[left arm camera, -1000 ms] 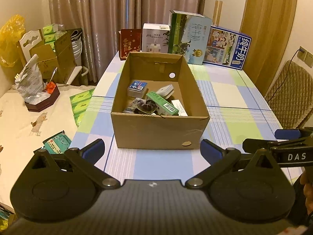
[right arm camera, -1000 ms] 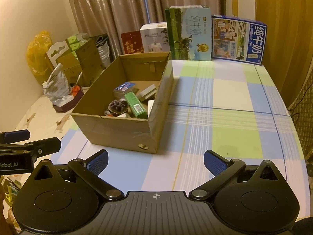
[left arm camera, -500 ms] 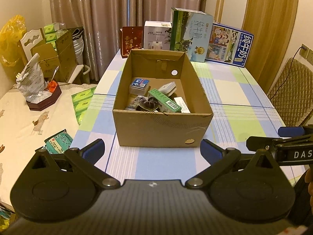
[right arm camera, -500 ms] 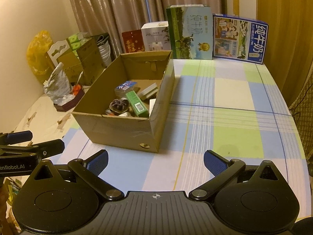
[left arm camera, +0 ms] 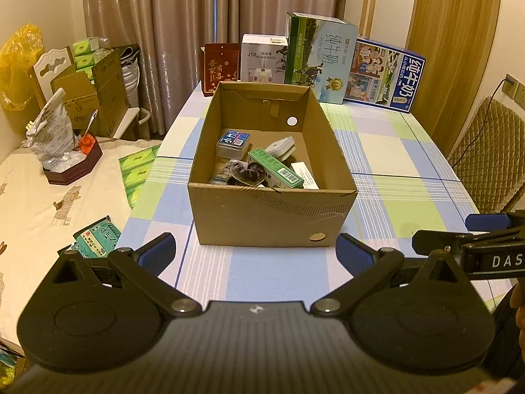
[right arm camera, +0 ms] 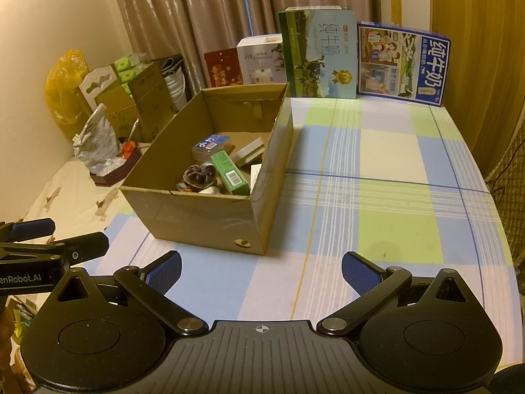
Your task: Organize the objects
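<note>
Your left tool [left arm camera: 255, 250] is spread wide with nothing between its blue pads, held low over the near edge of the worktop [left arm camera: 393, 151]. Your right tool [right arm camera: 261, 267] is likewise released and empty, just to the right of it. The cardboard box [left arm camera: 269, 213] sits on the checked cloth ahead of both, towards the left side. Inside it lie a green carton [left arm camera: 275, 167], a small blue-labelled tin [left arm camera: 233, 142], a dark ruffled thing [left arm camera: 247, 173] and a white case [left arm camera: 279, 146]. Milk cartons [right arm camera: 402, 62] stand along the far edge.
</note>
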The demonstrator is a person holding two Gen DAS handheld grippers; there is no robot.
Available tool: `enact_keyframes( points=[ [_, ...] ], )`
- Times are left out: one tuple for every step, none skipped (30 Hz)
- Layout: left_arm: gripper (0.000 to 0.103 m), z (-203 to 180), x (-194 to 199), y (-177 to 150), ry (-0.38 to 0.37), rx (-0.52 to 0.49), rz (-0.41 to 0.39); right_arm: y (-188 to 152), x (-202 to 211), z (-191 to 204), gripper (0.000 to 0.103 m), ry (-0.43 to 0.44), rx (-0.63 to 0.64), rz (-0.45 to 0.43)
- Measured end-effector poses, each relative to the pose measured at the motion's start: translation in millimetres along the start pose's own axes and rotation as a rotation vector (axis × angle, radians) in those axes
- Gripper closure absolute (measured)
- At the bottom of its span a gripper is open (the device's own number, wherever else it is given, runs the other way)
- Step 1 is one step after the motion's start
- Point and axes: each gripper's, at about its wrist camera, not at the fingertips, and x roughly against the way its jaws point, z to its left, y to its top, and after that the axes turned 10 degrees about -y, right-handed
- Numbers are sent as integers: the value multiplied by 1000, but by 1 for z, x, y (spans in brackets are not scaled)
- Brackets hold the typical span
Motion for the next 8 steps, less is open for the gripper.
enact_keyframes(
  points=[
    [1,0,0,0,-1,1,1,0,0,0,2,0,0,0],
    [1,0,0,0,-1,3,1,0,0,0,2,0,-1,0],
    [1,0,0,0,-5,4,0,0,0,0,2,0,-1,0],
    [1,0,-1,-1,-11,5,-1,0,0,0,2,0,0,0],
    [1,-1,-2,-2,-13,6,-5,0,0,0,2,1,0,1],
    [1,-1,-2,-2,-18,6,-12,-1,0,1,2,2,0,1],
    [1,-2,-1,-3,-23,5,-17,-1,0,1,2,3,-1,0],
    [1,-3,-2,-3,-27,4,-18,-2,1,1,2,5,-2,-1]
  ],
)
